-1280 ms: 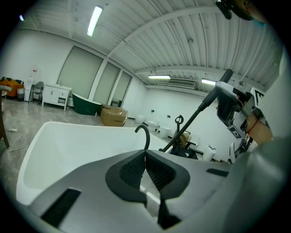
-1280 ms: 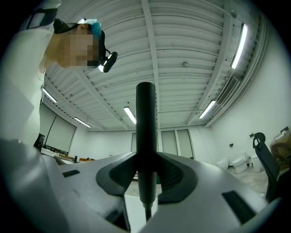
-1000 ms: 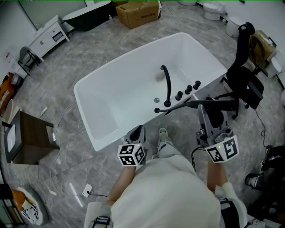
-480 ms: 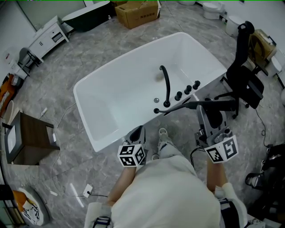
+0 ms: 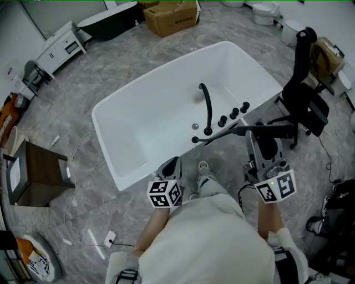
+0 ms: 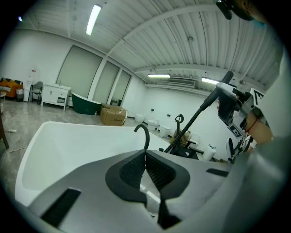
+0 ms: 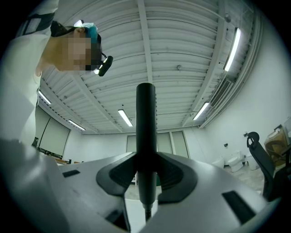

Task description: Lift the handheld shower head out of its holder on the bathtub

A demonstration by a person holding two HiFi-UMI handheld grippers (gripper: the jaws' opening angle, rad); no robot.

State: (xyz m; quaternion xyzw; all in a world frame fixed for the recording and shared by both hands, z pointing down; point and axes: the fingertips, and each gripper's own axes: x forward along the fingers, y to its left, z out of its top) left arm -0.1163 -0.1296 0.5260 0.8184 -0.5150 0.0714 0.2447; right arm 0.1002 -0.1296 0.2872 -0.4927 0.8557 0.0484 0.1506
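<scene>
The black handheld shower head (image 5: 267, 129) is a slim wand that lies level above the tub's near right rim, and its hose runs left to the deck beside the black curved spout (image 5: 207, 105). My right gripper (image 5: 256, 136) is shut on the wand. In the right gripper view the shower head (image 7: 146, 123) stands upright between the pads of that gripper (image 7: 146, 172). My left gripper (image 5: 173, 162) hangs by the white bathtub's (image 5: 138, 122) near rim. Seen from its own camera, this left gripper (image 6: 145, 153) is shut on nothing, with the spout (image 6: 144, 134) and the wand (image 6: 200, 109) beyond.
Three black knobs (image 5: 234, 112) sit on the tub deck right of the spout. A black office chair (image 5: 304, 94) stands right of the tub. A cardboard box (image 5: 172, 15) is at the back and a dark wooden side table (image 5: 36, 177) at the left. The person's shoe (image 5: 203, 166) is near the rim.
</scene>
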